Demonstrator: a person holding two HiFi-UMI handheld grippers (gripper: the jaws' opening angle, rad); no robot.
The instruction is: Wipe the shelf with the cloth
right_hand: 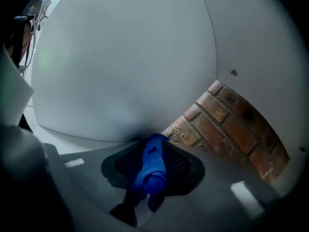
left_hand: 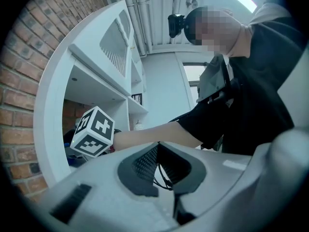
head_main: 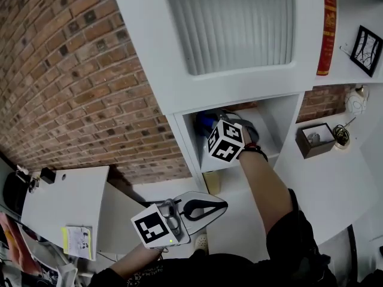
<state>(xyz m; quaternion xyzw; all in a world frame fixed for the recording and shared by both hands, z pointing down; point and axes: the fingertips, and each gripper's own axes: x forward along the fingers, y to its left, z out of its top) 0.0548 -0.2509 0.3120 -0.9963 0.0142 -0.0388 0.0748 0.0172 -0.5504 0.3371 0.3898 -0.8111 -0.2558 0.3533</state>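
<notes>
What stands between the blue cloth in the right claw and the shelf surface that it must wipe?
Nothing visible does. The right claw is shut on the blue cloth inside the open shelf compartment, and the cloth's tip lies right at the white panel, with no other thing between them.

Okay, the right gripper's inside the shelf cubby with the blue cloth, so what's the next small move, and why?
Probably slide the right gripper sideways along the white shelf panel, with the blue cloth pressed on it. Its jaws are shut on the cloth, whose tip sits at the panel near the brick back.
</notes>
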